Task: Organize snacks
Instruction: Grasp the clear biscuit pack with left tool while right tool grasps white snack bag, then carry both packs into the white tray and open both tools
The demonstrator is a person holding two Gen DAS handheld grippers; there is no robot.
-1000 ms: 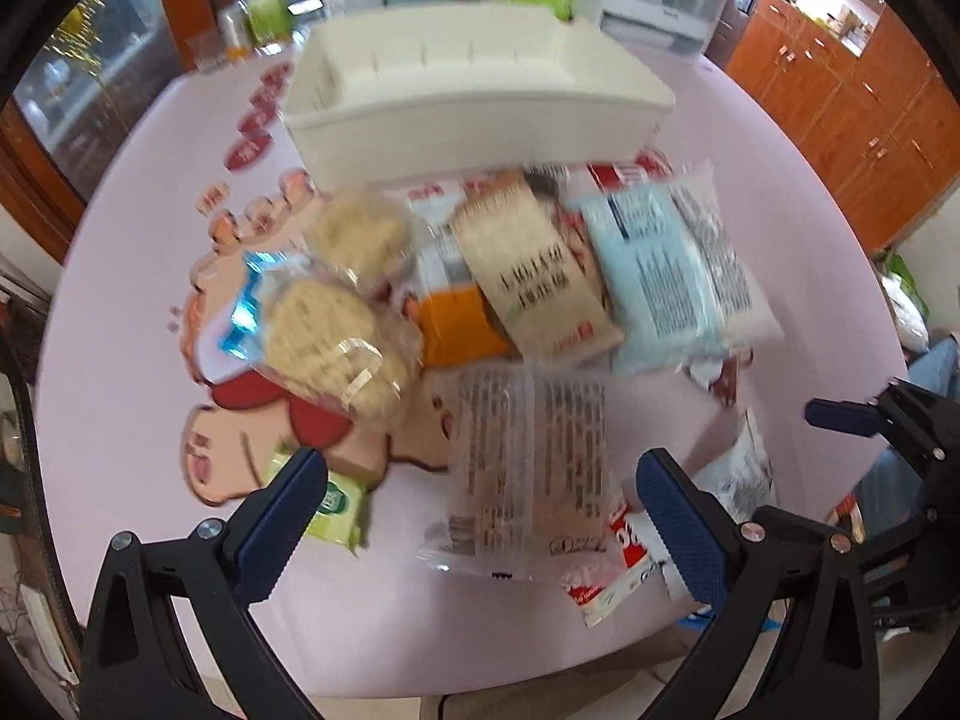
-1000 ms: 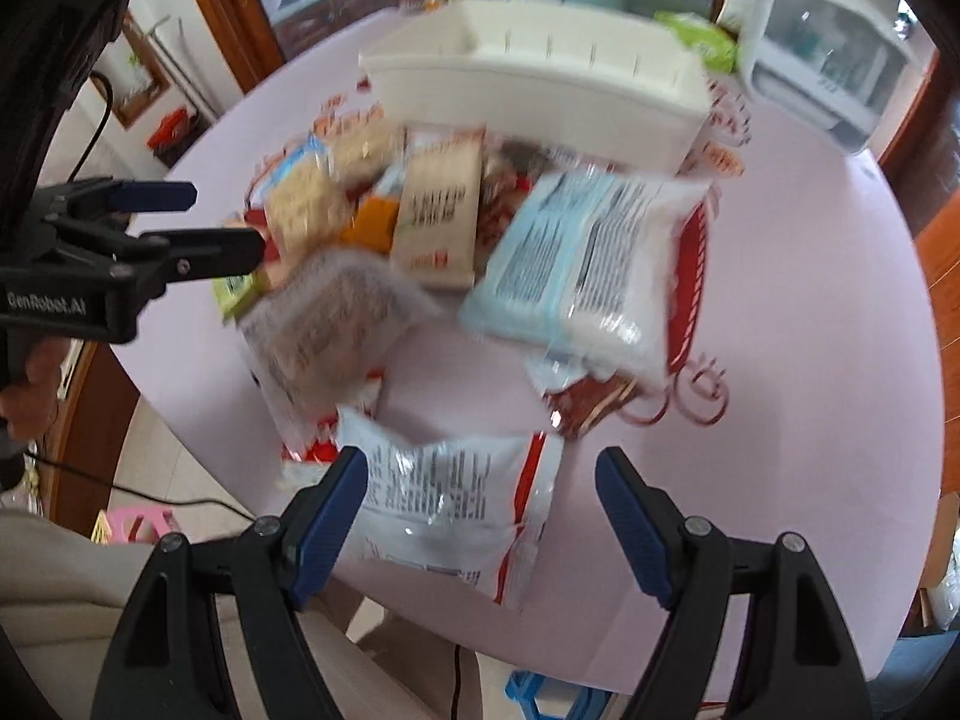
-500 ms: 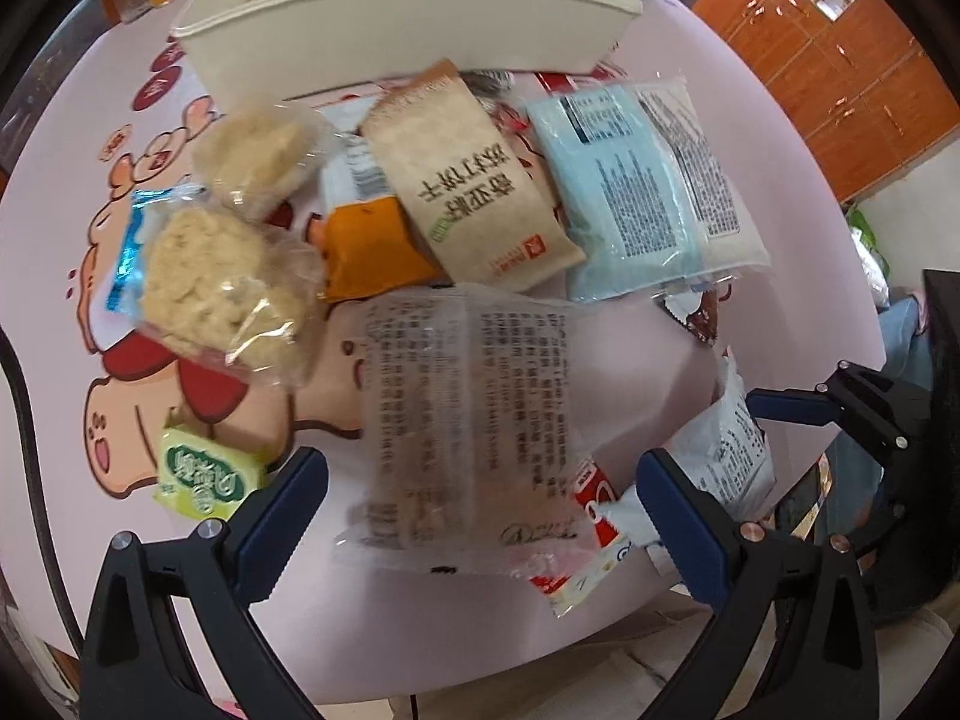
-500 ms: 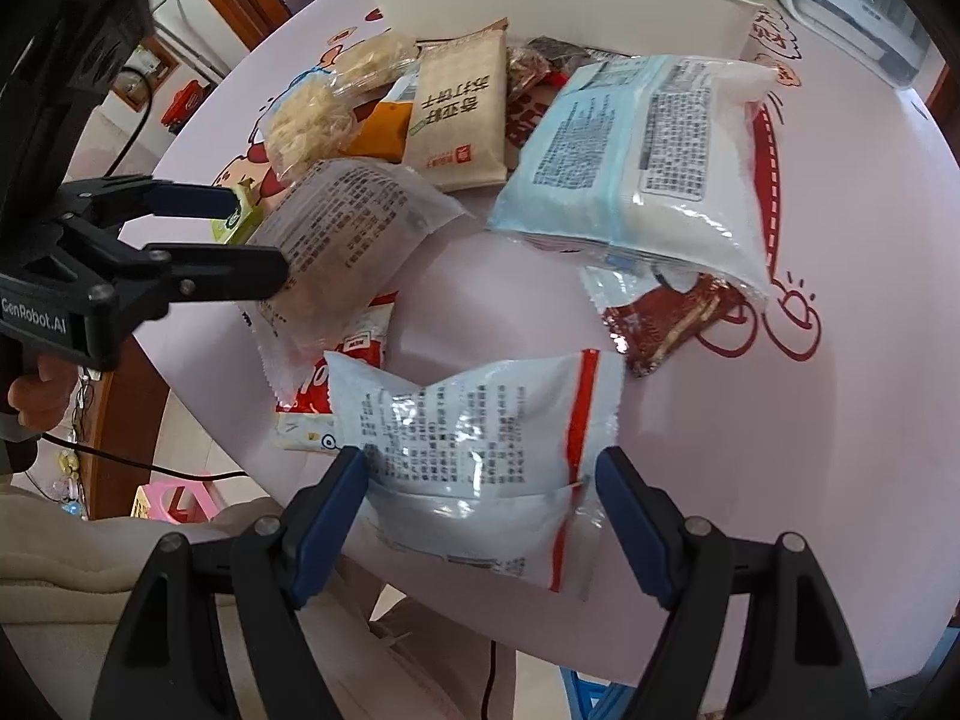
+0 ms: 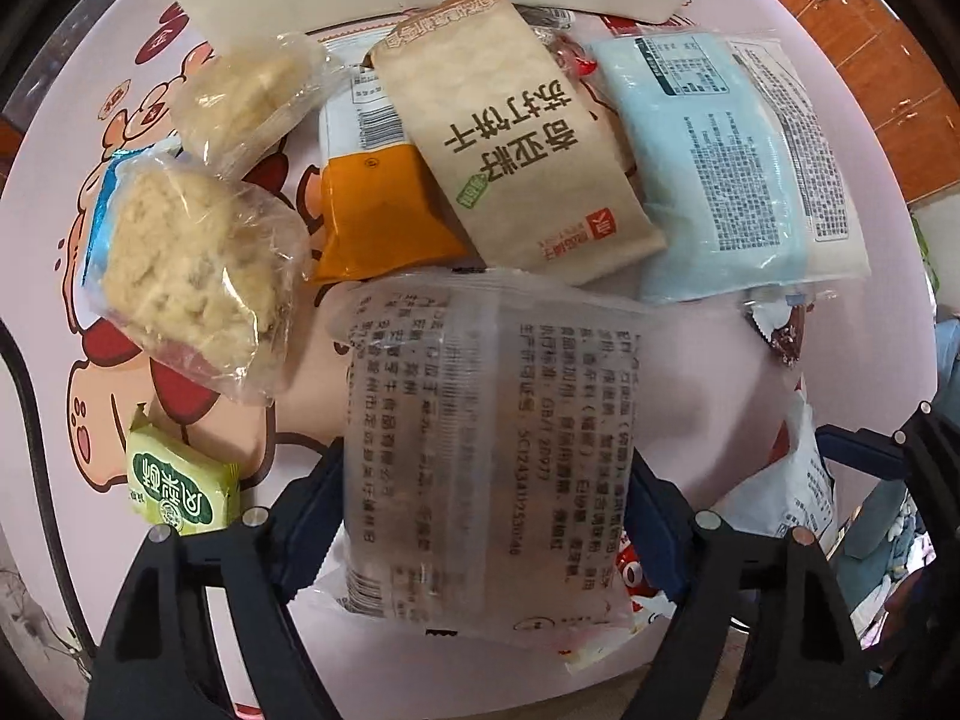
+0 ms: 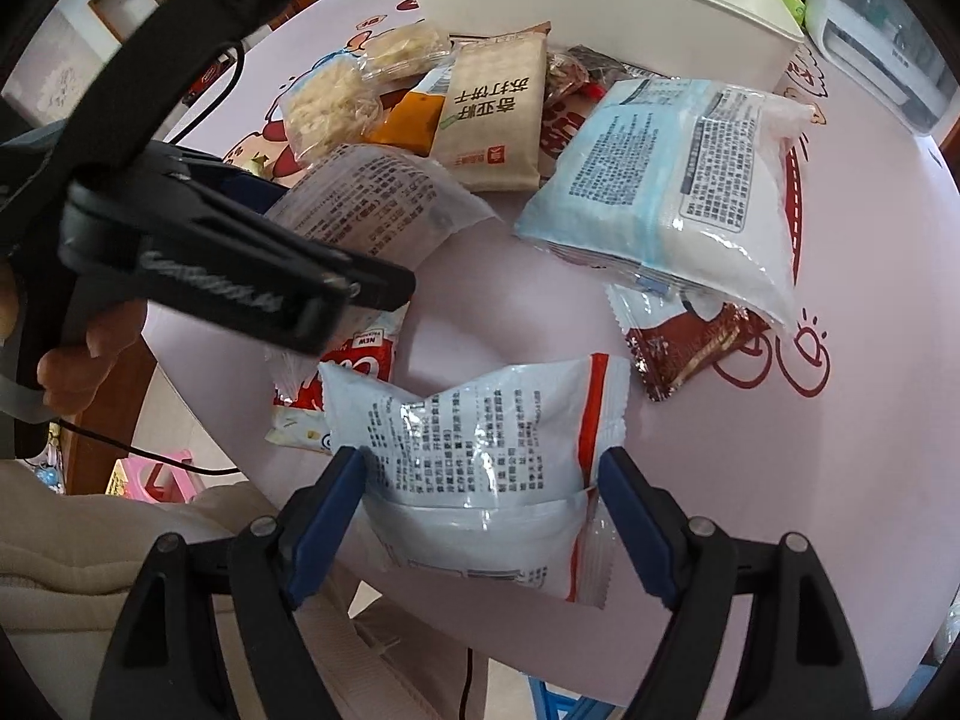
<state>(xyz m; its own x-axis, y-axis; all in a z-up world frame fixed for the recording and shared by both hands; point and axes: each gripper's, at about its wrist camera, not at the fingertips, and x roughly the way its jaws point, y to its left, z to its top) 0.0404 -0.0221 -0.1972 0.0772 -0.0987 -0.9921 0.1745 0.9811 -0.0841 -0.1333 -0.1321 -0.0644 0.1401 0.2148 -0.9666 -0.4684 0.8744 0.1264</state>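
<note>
My left gripper (image 5: 480, 516) is shut on a clear snack packet with grey print (image 5: 480, 438), its blue pads pressing both sides; the packet also shows in the right wrist view (image 6: 372, 204). My right gripper (image 6: 480, 510) is shut on a white packet with a red stripe (image 6: 486, 450) at the table's near edge. A pile of snacks lies beyond: a tan cracker pack (image 5: 516, 132), an orange packet (image 5: 378, 216), two clear bags of crumbly cakes (image 5: 192, 276), a pale blue pack (image 5: 714, 162). The white bin (image 6: 600, 6) stands behind the pile.
A small green packet (image 5: 180, 492) lies at the left. A brown wrapper (image 6: 690, 348) sits under the blue pack. A red-and-white packet (image 6: 360, 360) lies beneath the clear one. The pink round table (image 6: 810, 480) has its edge close to me. A white appliance (image 6: 882, 30) stands far right.
Both grippers have moved forward and down and closed: the left on the clear printed packet, the right on the white red-striped packet. The pile has not moved.
</note>
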